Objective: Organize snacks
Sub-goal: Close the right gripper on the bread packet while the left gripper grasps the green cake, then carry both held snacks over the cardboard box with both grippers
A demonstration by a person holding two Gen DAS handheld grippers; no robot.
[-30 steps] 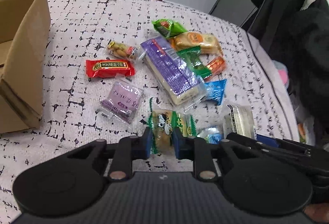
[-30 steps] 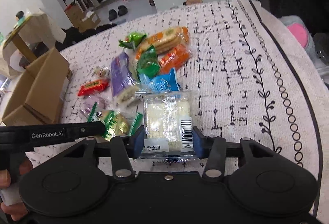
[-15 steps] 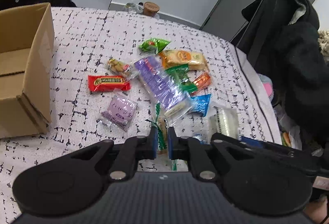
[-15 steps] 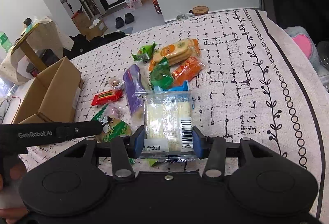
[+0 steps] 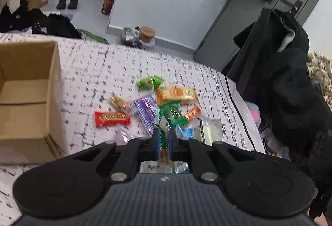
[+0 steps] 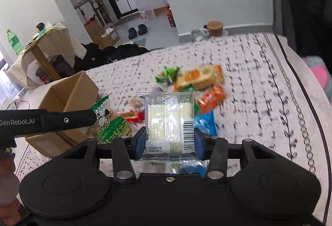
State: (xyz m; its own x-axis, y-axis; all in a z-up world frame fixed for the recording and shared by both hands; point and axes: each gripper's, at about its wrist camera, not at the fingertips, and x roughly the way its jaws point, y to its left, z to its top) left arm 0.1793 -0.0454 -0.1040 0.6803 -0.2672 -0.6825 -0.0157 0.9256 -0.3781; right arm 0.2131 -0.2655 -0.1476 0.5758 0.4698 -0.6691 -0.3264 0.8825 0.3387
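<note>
My left gripper (image 5: 164, 143) is shut on a green cow-print snack packet (image 5: 162, 138), held edge-on above the table; the same packet shows in the right wrist view (image 6: 112, 122). My right gripper (image 6: 169, 141) is shut on a clear packet of white wafers (image 6: 170, 122), also lifted; it shows in the left wrist view (image 5: 207, 129). An open cardboard box (image 5: 27, 97) stands at the left, and also shows in the right wrist view (image 6: 68, 99). Loose snacks lie on the patterned cloth: a red bar (image 5: 112, 119), a purple pack (image 5: 145, 111), an orange cracker pack (image 5: 178, 94).
A small green packet (image 5: 149, 82), an orange wrapper (image 6: 212, 97) and a blue packet (image 6: 205, 123) lie among the pile. The table's right edge (image 6: 300, 89) drops off to a dark chair with clothes (image 5: 290, 80). A jar (image 5: 147, 33) stands beyond the far edge.
Both grippers have risen from the table with their packets. The left gripper closed tighter on the green packet, now held edge-on.
</note>
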